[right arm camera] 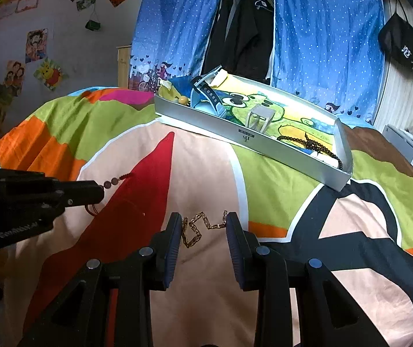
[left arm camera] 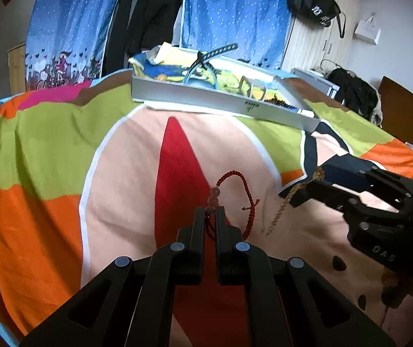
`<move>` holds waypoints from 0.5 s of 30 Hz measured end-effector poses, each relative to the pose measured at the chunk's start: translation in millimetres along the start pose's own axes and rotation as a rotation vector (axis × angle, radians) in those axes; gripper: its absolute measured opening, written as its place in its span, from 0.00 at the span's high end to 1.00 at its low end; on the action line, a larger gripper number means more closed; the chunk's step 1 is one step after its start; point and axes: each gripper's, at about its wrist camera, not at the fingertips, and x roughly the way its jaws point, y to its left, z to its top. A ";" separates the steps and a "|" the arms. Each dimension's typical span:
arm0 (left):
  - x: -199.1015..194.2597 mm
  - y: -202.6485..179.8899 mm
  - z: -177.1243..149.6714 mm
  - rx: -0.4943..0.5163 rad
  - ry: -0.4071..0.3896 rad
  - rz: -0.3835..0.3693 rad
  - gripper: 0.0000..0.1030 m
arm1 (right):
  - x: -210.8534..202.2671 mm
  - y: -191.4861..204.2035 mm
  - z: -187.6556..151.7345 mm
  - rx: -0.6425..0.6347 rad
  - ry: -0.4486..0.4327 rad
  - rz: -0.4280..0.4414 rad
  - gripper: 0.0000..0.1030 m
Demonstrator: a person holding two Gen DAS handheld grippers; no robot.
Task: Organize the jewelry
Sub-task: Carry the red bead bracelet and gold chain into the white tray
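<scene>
A red cord bracelet (left arm camera: 236, 177) with a few round translucent beads hangs from my left gripper (left arm camera: 209, 212), which is shut on its beaded end just above the bedspread. In the right wrist view that left gripper (right arm camera: 100, 192) reaches in from the left with the beads (right arm camera: 110, 183) at its tip. A gold chain (right arm camera: 197, 228) lies crumpled on the bedspread between the fingers of my open right gripper (right arm camera: 203, 222). In the left wrist view the right gripper (left arm camera: 310, 185) sits over the gold chain (left arm camera: 278, 214). A shallow white tray (right arm camera: 235, 136) lies further back on the bed.
The tray (left arm camera: 220, 101) holds a blue watch (right arm camera: 209, 95), a pale bangle (right arm camera: 260, 115) and a dark bead strand (right arm camera: 313, 144). A colourful bedspread (right arm camera: 264, 173) covers the bed. Blue dotted curtains (right arm camera: 322, 43) and hanging dark clothes (right arm camera: 244, 29) stand behind.
</scene>
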 end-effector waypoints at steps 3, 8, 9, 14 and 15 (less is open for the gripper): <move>-4.4 -3.3 3.5 0.004 -0.018 -0.011 0.96 | -1.5 -0.9 2.1 -0.005 -0.012 -0.010 0.71; -10.7 -10.4 23.9 0.010 -0.055 -0.025 0.96 | -11.2 -10.4 18.1 0.022 -0.099 -0.036 0.71; -12.3 -12.1 31.3 0.015 -0.069 -0.023 0.96 | -12.7 -14.3 23.2 0.033 -0.120 -0.044 0.71; -11.7 -12.6 79.4 -0.037 -0.129 -0.026 0.96 | -19.3 -46.0 53.6 0.118 -0.250 -0.088 0.71; -10.2 -11.7 89.3 -0.050 -0.140 -0.028 0.96 | -18.7 -54.8 60.6 0.143 -0.273 -0.096 0.71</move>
